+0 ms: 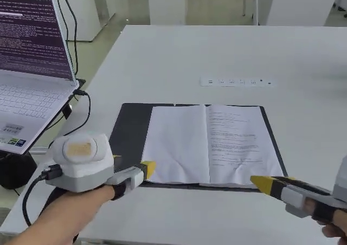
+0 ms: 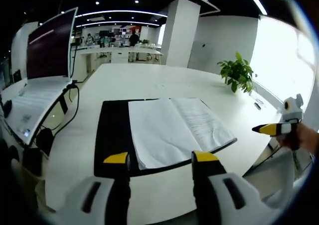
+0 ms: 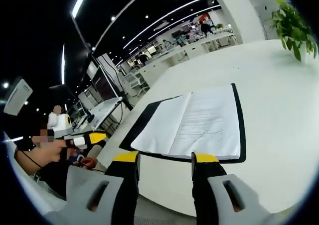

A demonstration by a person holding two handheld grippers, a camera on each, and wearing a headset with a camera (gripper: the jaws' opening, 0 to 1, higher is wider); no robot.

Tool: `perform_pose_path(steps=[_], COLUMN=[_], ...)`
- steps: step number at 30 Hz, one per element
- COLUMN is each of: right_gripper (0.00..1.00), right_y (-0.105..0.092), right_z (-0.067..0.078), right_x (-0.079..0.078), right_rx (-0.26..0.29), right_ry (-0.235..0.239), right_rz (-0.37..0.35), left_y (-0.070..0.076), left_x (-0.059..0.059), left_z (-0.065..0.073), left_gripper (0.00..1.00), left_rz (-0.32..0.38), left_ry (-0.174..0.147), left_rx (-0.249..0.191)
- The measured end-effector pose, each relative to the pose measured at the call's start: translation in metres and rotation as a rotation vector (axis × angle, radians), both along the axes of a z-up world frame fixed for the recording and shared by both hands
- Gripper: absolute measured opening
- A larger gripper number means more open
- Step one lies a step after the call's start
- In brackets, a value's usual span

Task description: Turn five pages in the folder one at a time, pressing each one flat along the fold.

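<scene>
A black folder (image 1: 130,131) lies open on the white table (image 1: 217,50), with a blank left page (image 1: 176,142) and a printed right page (image 1: 236,142) lying flat. My left gripper (image 1: 145,170) hovers at the folder's near left corner, off the paper. In its own view the left gripper (image 2: 160,158) is open and empty, with the folder (image 2: 112,130) just ahead. My right gripper (image 1: 265,184) floats by the near right corner. The right gripper (image 3: 165,158) is open too, holding nothing, and faces the folder (image 3: 149,118).
An open laptop (image 1: 32,66) with cables (image 1: 81,115) stands on the left, beside the table. A white power strip (image 1: 238,82) lies beyond the folder. A potted plant (image 2: 238,73) sits at the table's far side. The table's near edge runs just under the grippers.
</scene>
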State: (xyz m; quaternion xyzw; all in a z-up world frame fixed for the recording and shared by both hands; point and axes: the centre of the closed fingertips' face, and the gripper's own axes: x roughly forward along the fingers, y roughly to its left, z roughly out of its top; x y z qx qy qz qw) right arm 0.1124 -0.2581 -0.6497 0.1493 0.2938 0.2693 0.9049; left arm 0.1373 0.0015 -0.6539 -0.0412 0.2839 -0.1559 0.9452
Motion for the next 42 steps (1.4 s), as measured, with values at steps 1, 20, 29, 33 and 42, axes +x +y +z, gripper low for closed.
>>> perform_pose_path(steps=[1,20,29,33,42], right_gripper=[0.43,1.0,1.0,0.99,0.97], right_y=[-0.004,-0.053,-0.059,-0.059,-0.054], right_z=[0.001,0.015,0.012,0.011,0.005], right_x=[0.0,-0.007,-0.009,-0.008,-0.007], right_rx=[-0.02,-0.128,-0.135,-0.144,-0.133], right_ry=[-0.017,-0.205,-0.206,-0.221,-0.21], right_rz=[-0.005,-0.089,-0.101,-0.102,-0.098], left_y=[0.001,0.02,0.03,0.026,0.001], left_x=[-0.001,-0.039,-0.041,-0.037,-0.017], left_z=[0.003,0.018,0.016,0.014,-0.004], left_gripper=[0.52,0.99,0.99,0.99,0.95], left_rz=[-0.005,-0.046,-0.02,-0.032,-0.097], left_ry=[-0.023,-0.142,-0.132,-0.137,-0.083], left_rx=[0.015,0.14,0.116,0.109,0.123])
